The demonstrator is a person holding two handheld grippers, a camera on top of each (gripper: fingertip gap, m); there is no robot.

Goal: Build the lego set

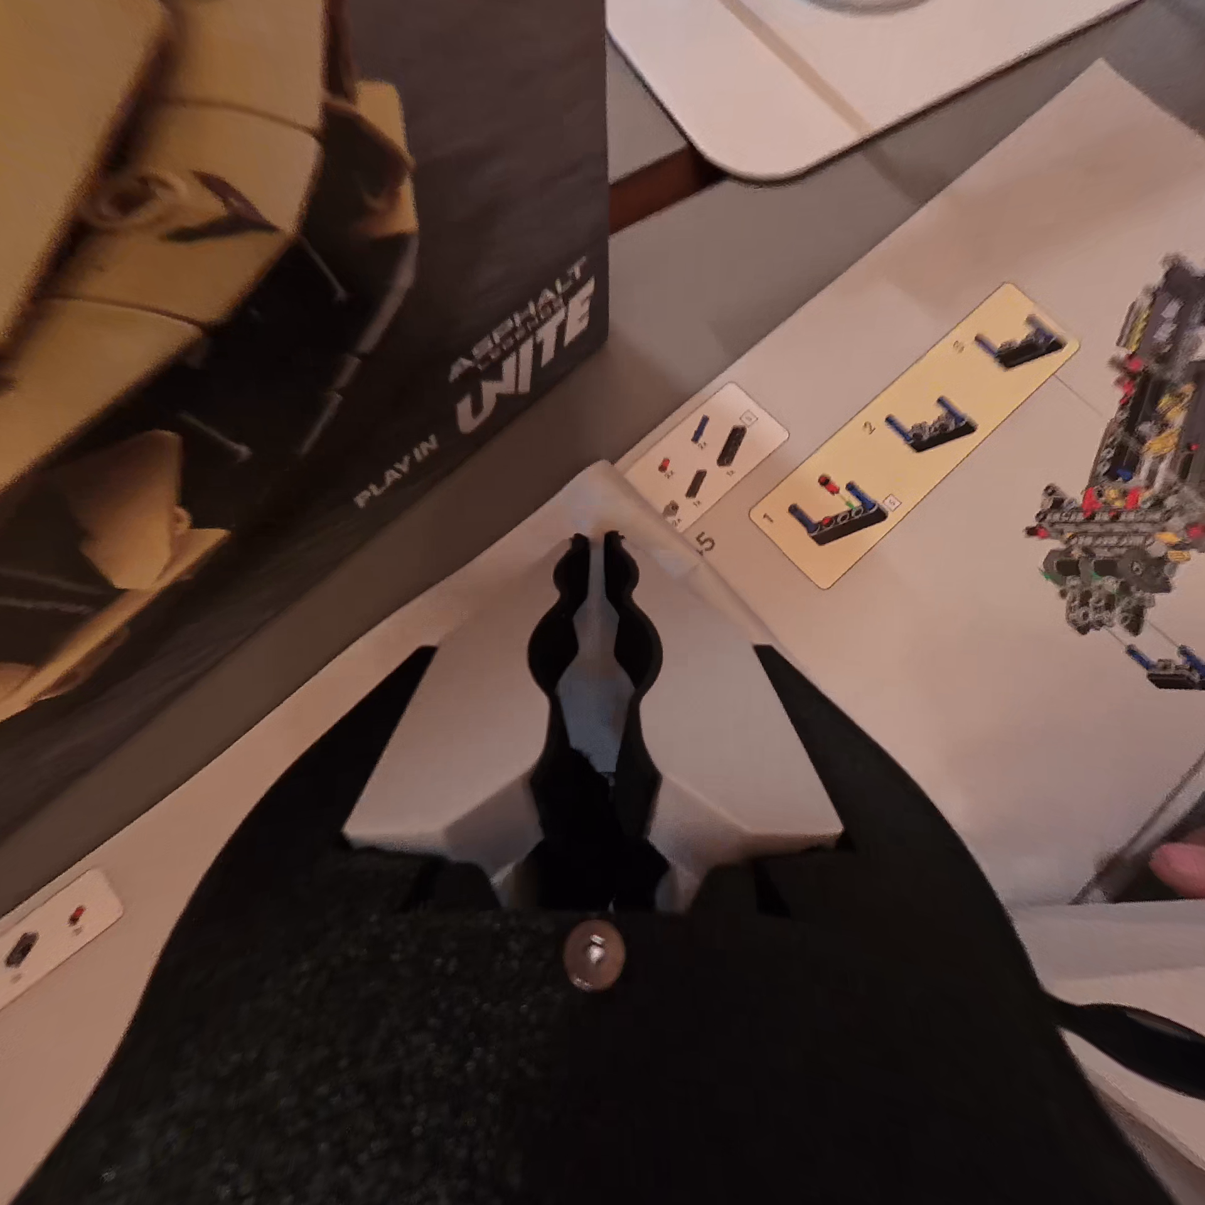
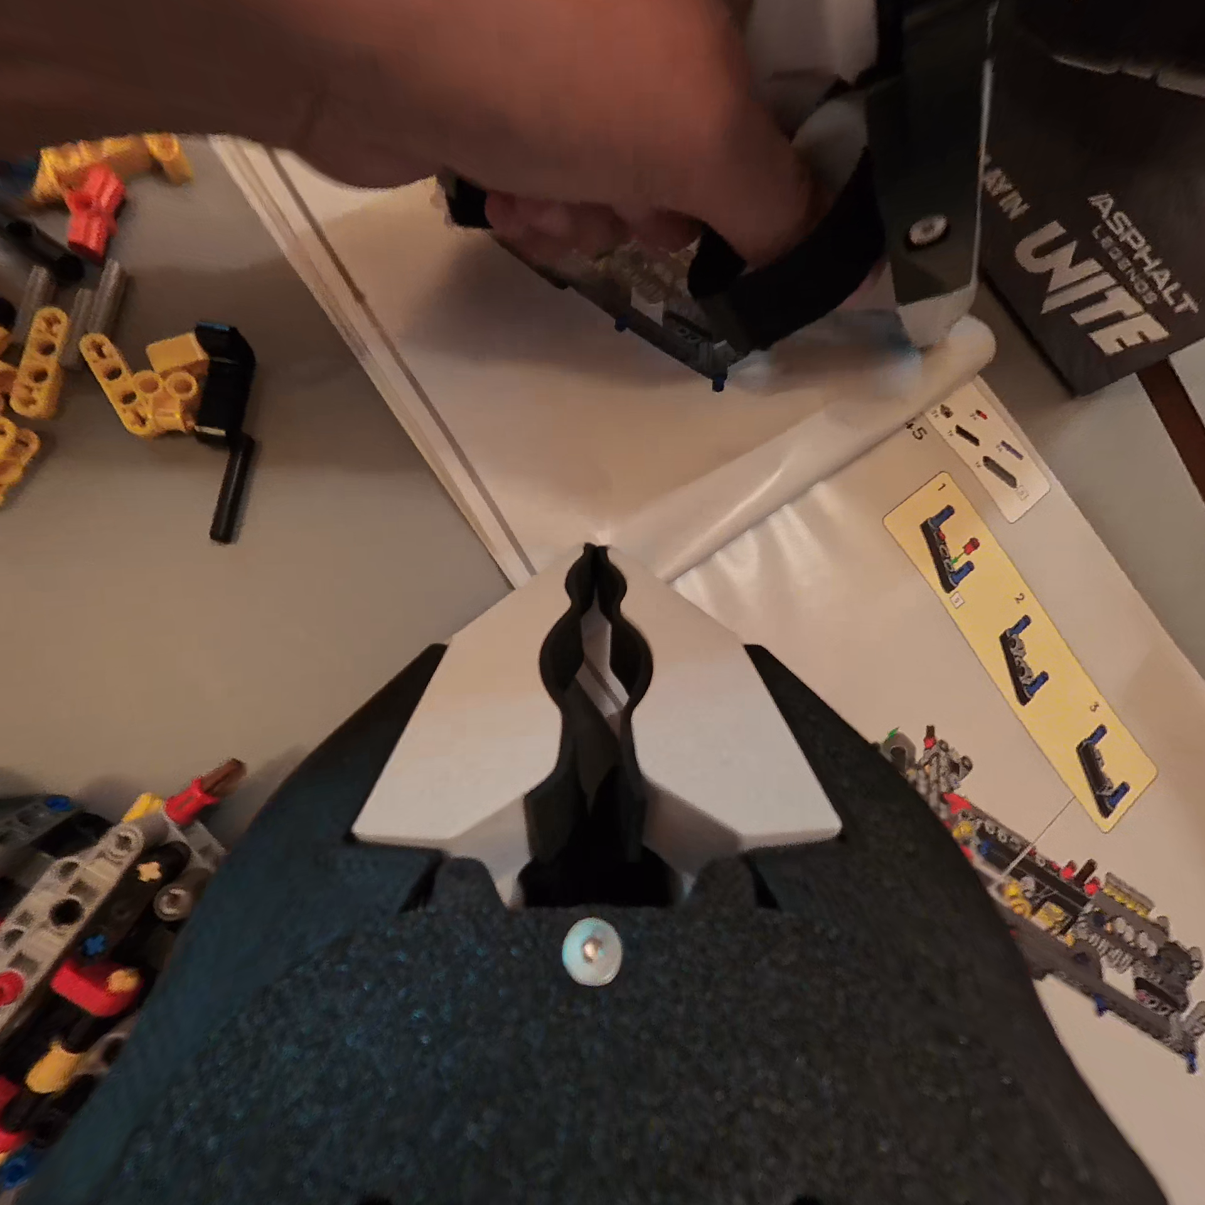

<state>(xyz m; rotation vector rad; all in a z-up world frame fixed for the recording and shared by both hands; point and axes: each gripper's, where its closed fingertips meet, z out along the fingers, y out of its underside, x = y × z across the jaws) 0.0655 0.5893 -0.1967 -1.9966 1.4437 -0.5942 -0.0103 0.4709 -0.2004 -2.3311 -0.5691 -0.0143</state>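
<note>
Left gripper: jaws nearly closed, pinching the lifted corner of an instruction booklet page, beside the set box. Right gripper: jaws closed at the booklet's lower edge; contact unclear. A blurred hand hides part of the page. Loose lego pieces lie left, partly cropped.

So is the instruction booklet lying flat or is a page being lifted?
Lifted: the left gripper pinches a page corner of the booklet, curling it upward.
</note>
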